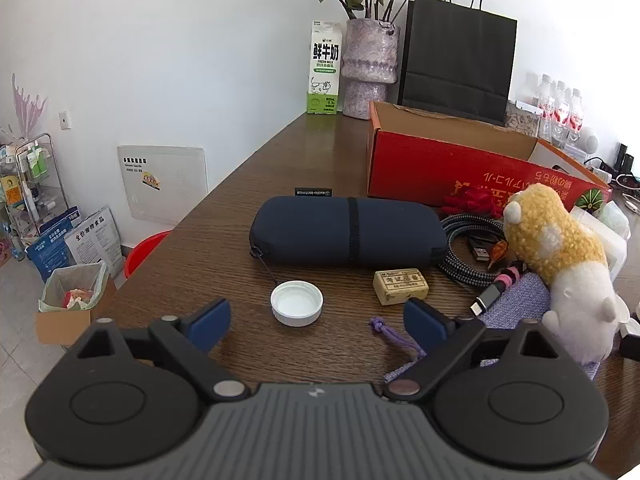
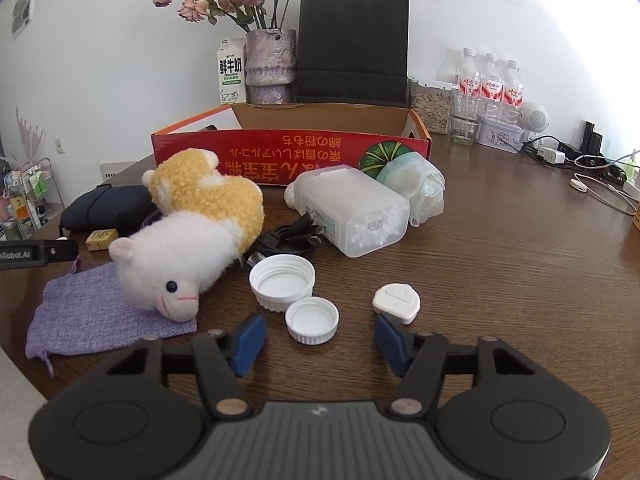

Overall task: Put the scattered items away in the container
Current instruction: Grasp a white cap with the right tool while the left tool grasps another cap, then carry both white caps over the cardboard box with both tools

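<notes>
The right gripper (image 2: 320, 340), jaws apart and holding nothing, is straddling the small white ribbed plastic cap (image 2: 312, 320) just ahead.

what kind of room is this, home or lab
Most likely a lived-in home, a dining or living area: a vase of dried flowers and a milk carton on a wooden table, and a lined waste bin on the tiled floor.

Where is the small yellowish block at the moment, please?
In the left wrist view the yellowish block lies on the table, just before the dark zip case, right of the white cap.
</notes>
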### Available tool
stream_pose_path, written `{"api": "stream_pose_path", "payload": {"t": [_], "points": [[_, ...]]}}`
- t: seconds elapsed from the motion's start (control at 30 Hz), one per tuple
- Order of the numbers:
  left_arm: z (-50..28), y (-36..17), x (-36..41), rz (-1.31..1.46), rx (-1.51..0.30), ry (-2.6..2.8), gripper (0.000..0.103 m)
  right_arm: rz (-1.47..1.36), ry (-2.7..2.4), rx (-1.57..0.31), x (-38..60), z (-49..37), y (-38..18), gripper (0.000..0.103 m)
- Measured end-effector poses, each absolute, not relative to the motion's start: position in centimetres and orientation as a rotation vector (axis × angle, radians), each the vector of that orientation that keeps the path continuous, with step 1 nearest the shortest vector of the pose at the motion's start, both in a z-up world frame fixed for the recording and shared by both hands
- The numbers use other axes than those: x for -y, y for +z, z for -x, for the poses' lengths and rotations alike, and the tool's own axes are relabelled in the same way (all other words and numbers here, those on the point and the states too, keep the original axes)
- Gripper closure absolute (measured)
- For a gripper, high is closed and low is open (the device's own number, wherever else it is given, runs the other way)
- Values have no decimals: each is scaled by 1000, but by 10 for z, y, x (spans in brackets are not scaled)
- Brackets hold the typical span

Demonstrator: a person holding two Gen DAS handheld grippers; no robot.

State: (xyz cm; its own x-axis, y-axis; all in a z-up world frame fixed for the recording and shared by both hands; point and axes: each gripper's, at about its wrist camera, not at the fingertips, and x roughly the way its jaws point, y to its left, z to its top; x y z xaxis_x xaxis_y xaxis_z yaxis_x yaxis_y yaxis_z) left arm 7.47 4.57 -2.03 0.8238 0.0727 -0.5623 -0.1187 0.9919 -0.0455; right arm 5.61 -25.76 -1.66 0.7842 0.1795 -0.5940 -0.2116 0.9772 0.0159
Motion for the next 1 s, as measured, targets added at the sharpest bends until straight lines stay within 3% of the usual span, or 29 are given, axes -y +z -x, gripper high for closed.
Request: {"api": "stream_pose_path", "payload": {"t": [0.17, 0.23, 0.27, 1.0], "points": [[-79, -22, -47, 68, -593, 105, 33, 52, 214, -630, 257, -58, -16, 61], [-80, -21, -48, 68, -584, 110, 65, 54, 215, -627, 257, -58, -15, 76], [-80, -21, -49, 64, -585, 120, 75, 54, 217, -625, 257, -58, -15, 76], [-76, 21, -24, 53, -450, 6, 74, 32, 229, -504, 262, -61, 10, 76]]}}
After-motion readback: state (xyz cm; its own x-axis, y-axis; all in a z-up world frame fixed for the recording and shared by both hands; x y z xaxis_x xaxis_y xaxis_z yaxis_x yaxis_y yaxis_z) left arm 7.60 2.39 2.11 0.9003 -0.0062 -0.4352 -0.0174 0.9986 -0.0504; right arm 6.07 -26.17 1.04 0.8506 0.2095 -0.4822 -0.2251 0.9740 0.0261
